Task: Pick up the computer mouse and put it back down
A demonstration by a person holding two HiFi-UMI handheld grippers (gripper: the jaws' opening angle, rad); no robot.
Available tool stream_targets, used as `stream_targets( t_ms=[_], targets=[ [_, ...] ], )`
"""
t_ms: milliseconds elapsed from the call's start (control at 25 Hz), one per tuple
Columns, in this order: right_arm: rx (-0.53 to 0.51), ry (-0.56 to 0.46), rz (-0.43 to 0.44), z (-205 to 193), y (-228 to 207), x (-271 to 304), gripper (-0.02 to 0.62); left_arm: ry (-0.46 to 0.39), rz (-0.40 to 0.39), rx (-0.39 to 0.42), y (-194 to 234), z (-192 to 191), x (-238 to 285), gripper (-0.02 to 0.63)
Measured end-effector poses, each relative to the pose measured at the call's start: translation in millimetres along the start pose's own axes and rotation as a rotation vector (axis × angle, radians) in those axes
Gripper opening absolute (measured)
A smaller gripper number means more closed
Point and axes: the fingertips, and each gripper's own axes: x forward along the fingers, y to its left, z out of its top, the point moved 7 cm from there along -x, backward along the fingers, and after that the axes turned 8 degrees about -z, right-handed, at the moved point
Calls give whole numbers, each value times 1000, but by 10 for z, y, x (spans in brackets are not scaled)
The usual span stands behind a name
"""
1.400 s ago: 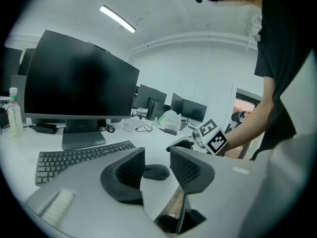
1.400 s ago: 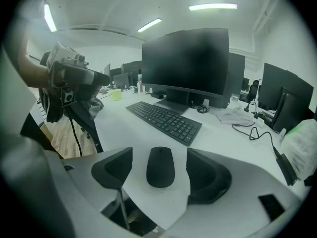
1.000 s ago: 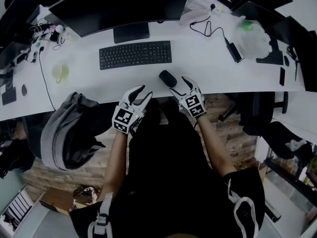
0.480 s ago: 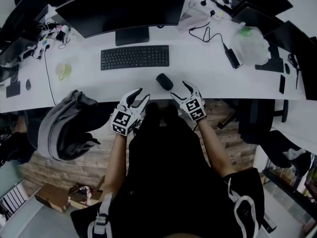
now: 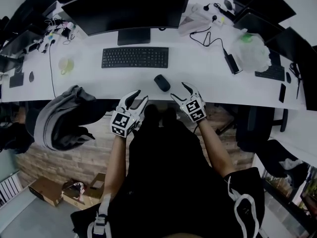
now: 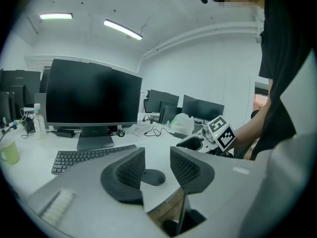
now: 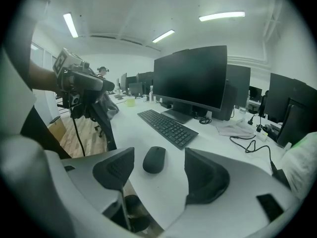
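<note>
Both claws hang released and empty, my left gripper [image 5: 141, 94] and right gripper [image 5: 179, 90] at the desk [image 5: 198, 73] edge, with the computer mouse [image 5: 162, 82] lying flat just beyond, so no lift is under way.

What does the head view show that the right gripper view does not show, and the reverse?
Only the head view: the brown cardboard box on the floor and the person's black-clothed body. Only the right gripper view: the long bright ceiling lamps. Both: the small black oval computer mouse lying on the white desk, the flat black keyboard, the large dark monitor and the pale green mug.
</note>
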Motion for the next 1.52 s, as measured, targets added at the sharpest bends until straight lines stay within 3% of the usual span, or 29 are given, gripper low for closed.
stream_targets(
  t_ms=[440, 1520],
  targets=[
    [-45, 8, 35, -126, -40, -105, 305, -5, 71, -25, -245, -110, -44, 156],
    [-25, -22, 71, -413, -185, -329, 288, -8, 154, -42, -742, -207, 4, 156]
  ],
)
